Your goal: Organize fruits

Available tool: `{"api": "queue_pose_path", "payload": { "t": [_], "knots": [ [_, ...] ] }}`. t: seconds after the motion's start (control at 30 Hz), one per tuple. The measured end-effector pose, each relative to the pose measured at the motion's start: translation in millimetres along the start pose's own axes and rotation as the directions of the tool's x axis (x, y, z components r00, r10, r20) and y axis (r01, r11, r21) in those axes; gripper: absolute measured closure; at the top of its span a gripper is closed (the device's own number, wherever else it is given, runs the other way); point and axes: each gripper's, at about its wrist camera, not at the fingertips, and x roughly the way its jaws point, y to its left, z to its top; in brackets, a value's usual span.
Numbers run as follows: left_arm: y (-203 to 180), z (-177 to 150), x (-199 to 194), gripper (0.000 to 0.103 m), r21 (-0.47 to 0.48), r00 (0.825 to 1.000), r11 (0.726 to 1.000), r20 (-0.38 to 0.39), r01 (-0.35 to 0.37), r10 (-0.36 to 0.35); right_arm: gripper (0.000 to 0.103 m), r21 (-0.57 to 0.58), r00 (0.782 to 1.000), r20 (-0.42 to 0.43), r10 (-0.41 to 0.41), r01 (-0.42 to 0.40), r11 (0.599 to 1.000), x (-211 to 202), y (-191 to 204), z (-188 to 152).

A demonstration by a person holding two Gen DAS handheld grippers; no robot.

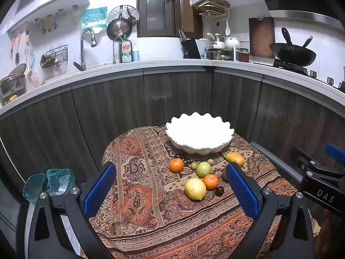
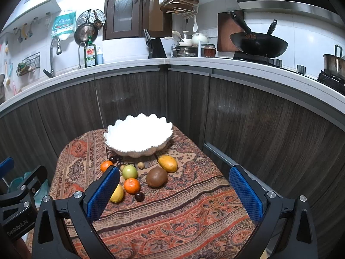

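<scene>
Left wrist view is showing the left gripper (image 1: 170,185) hovering with jaws spread wide and nothing between them, framing the fruit cluster in the lower middle of the frame. Sitting behind the fruits, in the centre of the frame, is the white scalloped ceramic bowl (image 1: 199,146), apparently empty, though its glare is hiding the inside; it is probably the destination. On the paisley-patterned red and brown tablecloth (image 1: 151,215) are lying a yellow lemon (image 1: 195,188), two orange mandarins (image 1: 210,181) (image 1: 176,165), a green round apple (image 1: 203,169), a yellow-orange mango (image 1: 235,158) and a small dark plum (image 1: 219,191), loosely grouped just in front of the bowl, likely staged within easy reach of both tools. Right wrist view is showing the right gripper (image 2: 174,191) likewise gaping and empty, pointing at the same group, with a brown round kiwi-like fruit (image 2: 157,177) lying centre frame, well clear of its neighbours and probably the easiest first pick. Small tan longan-like balls (image 2: 141,165) are resting near the bowl's foot. Judgement: no fruit is yet being transferred; both tools are waiting at the start.
</scene>
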Motion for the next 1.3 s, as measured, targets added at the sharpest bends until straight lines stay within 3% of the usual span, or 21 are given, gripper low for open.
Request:
{"api": "queue_pose_path", "payload": {
  "t": [0.3,0.7,1.1,1.3],
  "knots": [
    [0.3,-1.7,17.8,0.000,0.013,0.999,1.000,-0.045,0.000,0.001,0.000,-0.016,0.999,-0.032,0.001,-0.001,1.000,16.9,2.6,-2.2],
    [-13.4,-5.9,71.3,0.000,0.036,0.986,0.999,-0.164,0.038,-0.032,0.000,-0.030,0.989,-0.146,0.019,-0.024,0.999,68.6,1.3,-8.3],
    [-28.4,-18.8,142.3,0.000,0.028,0.955,0.999,-0.294,0.040,-0.030,0.000,-0.103,0.973,-0.231,0.022,-0.047,0.994,137.3,2.9,-9.4],
    [-33.7,-31.2,177.2,0.000,0.004,0.921,0.999,-0.388,0.052,-0.046,0.000,-0.107,0.954,-0.298,0.036,-0.071,0.992,170.7,4.9,-13.8]
  ]
}}
